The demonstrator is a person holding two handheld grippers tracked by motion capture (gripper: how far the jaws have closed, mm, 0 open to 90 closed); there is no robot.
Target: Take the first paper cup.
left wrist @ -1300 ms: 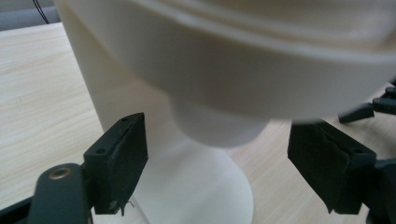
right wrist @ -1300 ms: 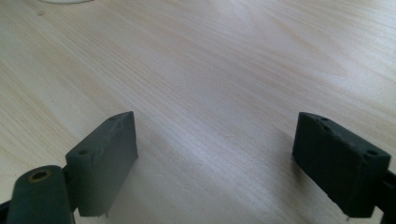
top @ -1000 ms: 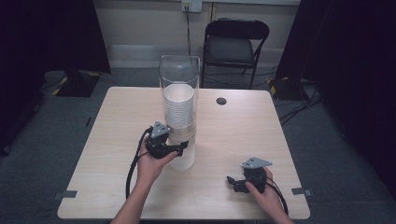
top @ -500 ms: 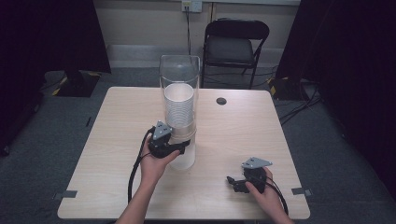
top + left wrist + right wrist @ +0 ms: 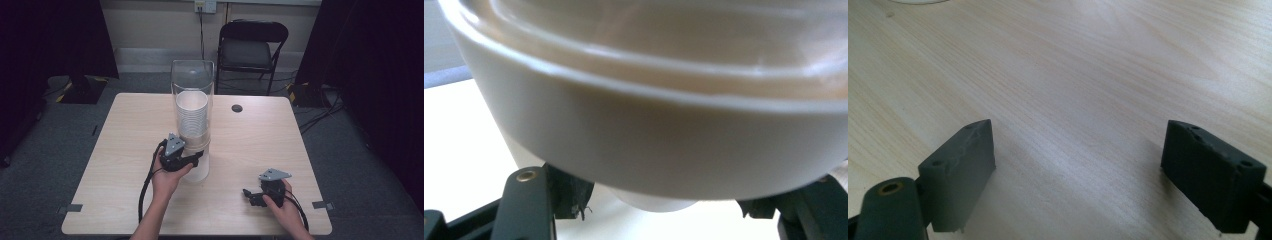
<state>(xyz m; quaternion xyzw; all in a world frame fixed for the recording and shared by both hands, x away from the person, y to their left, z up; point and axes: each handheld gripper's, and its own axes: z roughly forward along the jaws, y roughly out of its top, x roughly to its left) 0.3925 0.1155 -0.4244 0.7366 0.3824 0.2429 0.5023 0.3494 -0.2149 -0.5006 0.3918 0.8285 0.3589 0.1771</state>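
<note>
A tall clear tube [image 5: 192, 80] stands on the table and holds a stack of white cups [image 5: 192, 117]. The lowest cup [image 5: 200, 167] sticks out below the tube. My left gripper [image 5: 197, 157] is at that cup, its jaws on either side of it. In the left gripper view the cup stack [image 5: 649, 130] looms very close, and the left gripper [image 5: 659, 205] stands open with a small gap between each pad and the narrow cup bottom. My right gripper [image 5: 248, 196] rests near the table's front right, and in its own view the right gripper [image 5: 1093, 170] is open over bare wood.
The light wooden table [image 5: 125, 130] has a small black round disc [image 5: 236, 108] at the back right. A black folding chair [image 5: 252, 47] stands behind the table. Dark curtains hang on both sides, and cables lie on the floor.
The left gripper has edged slightly closer to the bottom of the cup stack. The right gripper has stayed where it was.
</note>
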